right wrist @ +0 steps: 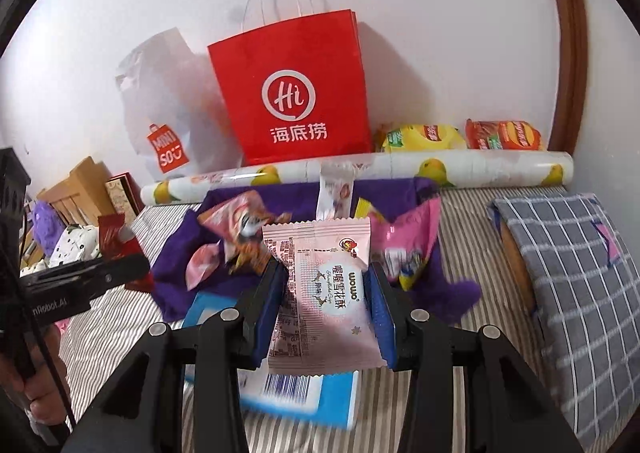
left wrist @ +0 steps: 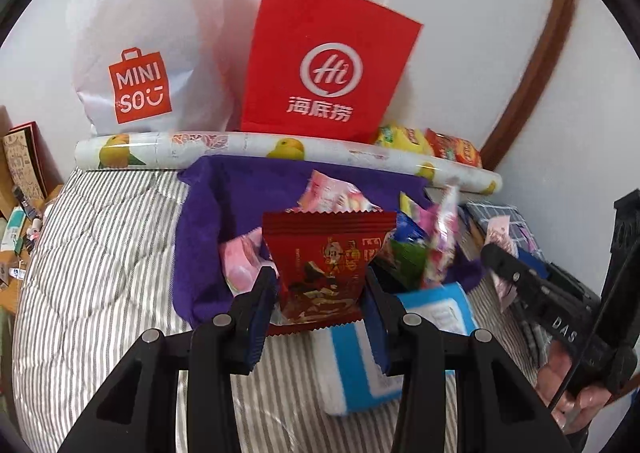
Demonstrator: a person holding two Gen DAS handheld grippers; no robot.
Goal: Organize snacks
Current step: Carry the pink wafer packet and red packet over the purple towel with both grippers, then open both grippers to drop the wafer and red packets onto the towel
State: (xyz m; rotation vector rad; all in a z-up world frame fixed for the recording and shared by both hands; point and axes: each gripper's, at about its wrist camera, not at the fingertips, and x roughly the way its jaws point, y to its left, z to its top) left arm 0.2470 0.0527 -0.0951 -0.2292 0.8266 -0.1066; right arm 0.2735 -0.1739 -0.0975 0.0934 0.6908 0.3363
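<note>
- Your left gripper [left wrist: 320, 293] has its jaws closed narrow on the dark red snack packet [left wrist: 326, 265]. The blue pads press its two side edges, and its long axis stands upright between them with the serrated top seal uppermost.
- That packet is glossy crinkled foil, puffed in the middle and flat at the sealed ends, so I judge it will give under the pads but not slip.
- Beyond it lies the purple cloth [left wrist: 208, 213], soft and napped, spread on the striped quilt [left wrist: 100, 273] with loose pink and green wrappers heaped on it.
- The white Miniso bag [left wrist: 148, 53], thin limp plastic, slumps at far left against the wall. The red paper bag [left wrist: 324, 61], stiff and flat-sided with cord handles, stands beside it, straight ahead of your left jaws and above them.
- A patterned paper roll [left wrist: 280, 153] lies crosswise between the cloth and both bags.
- Your right gripper [right wrist: 324, 293] pinches the pale pink snack packet [right wrist: 320, 293] the same way: jaws narrow, long axis upright, matte film with printed text.
- From the right, the red paper bag [right wrist: 292, 93] is slightly left of the jaws, its mouth well above them.
- If the bag is your target, each packet must be lifted over the roll and the rim; neither hand looks clearly nearer.
- A checked pillow [right wrist: 572, 273] sits at far right.
</note>
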